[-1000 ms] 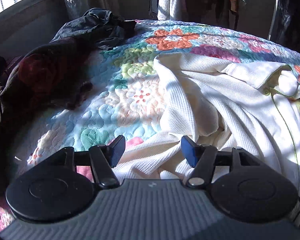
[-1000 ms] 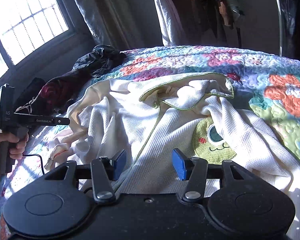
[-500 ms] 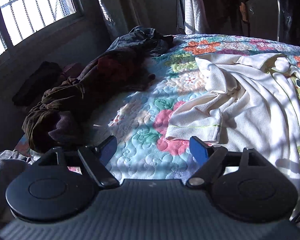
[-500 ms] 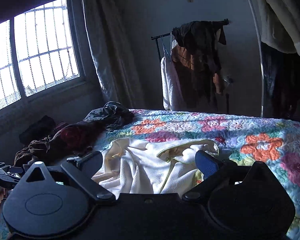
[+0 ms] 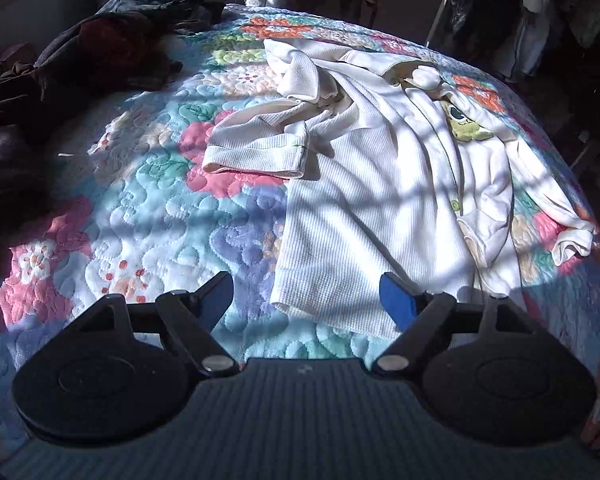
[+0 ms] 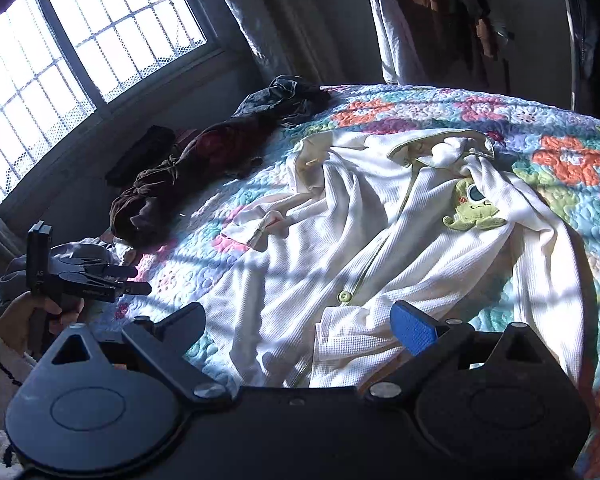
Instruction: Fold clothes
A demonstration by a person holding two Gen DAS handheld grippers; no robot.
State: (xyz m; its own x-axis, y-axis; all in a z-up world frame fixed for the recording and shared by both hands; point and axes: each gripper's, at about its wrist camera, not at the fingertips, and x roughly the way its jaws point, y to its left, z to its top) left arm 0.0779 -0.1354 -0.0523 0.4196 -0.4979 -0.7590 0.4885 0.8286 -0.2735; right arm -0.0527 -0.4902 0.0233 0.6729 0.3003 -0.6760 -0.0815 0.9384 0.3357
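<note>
Two claws are seen, both empty and spread wide. Left claw sits at the bottom centre of its own view, above the lower hem corner of the cream shirt; its jaws have just been opening, with no cloth between them. Right claw sits at the bottom centre of its view, over the hem near the button placket; its jaws have likewise just been opening, nothing pinched.

Cream shirt is laid front-up on the bed quilt, collar toward the top of frame, hem toward the cameras, green frog patch on the chest. One sleeve is bunched and doubled back at centre-left of the left view, its cuff lying on the quilt; the other sleeve trails off at the right edge. Body is wrinkled, not yet squared. Judged: garment has been spread for folding, and no fold is made yet.

Dark clothes pile is kept at the upper left, well apart from the shirt, likely so the working area stays free.

Pose: both claws are angled down at the bed, held above the cloth, not touching. In the right view the left claw is also seen at the lower left, gripped by a hand, pointing toward the quilt edge.

Next move, judged: sleeves need straightening before any fold.
</note>
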